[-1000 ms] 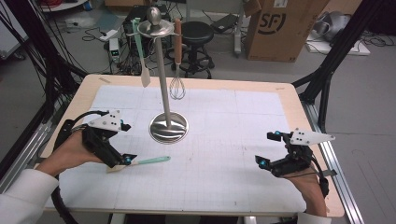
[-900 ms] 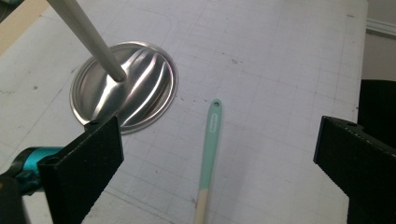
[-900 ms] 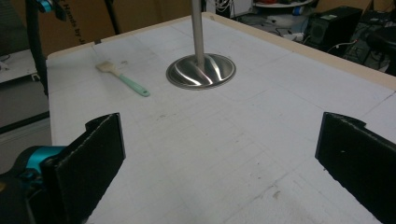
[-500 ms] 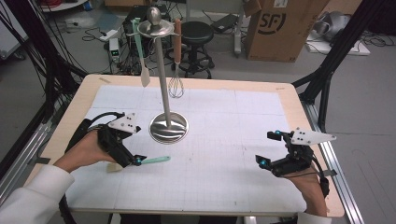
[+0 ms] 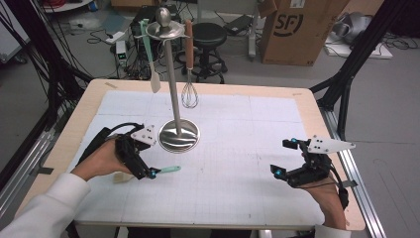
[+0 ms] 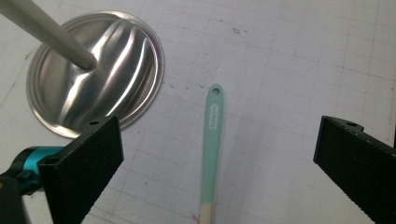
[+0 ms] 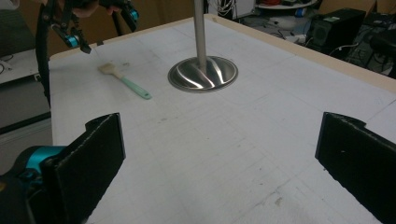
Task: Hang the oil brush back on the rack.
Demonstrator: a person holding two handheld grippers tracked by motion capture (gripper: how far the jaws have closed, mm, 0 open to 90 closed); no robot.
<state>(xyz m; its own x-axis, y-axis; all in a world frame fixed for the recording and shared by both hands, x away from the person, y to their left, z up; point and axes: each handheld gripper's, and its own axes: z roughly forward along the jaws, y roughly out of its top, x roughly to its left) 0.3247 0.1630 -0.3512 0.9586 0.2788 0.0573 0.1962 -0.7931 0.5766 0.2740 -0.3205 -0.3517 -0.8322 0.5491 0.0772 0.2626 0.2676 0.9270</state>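
A teal-handled utensil (image 5: 167, 170) with a pale head lies flat on the white mat, in front of the steel stand's round base (image 5: 179, 135). My left gripper (image 5: 148, 167) hovers over it, open. In the left gripper view the teal handle (image 6: 211, 135) runs up between the wide-apart jaws, touching neither. My right gripper (image 5: 283, 157) rests open near the table's right edge with nothing in it. In its own view the utensil (image 7: 125, 82) and the stand base (image 7: 203, 73) lie ahead. A teal spatula (image 5: 150, 59) and a whisk (image 5: 189, 91) hang from the stand's top.
The stand's pole (image 5: 171, 74) rises from the mat's back middle. Wooden table edges (image 5: 324, 134) frame the mat. Behind the table are a black stool (image 5: 208, 34), a cardboard box (image 5: 292, 29) and cables on the floor.
My left gripper has slid right along the utensil toward the stand, and its jaws now straddle the teal handle. The utensil and the right gripper have not moved.
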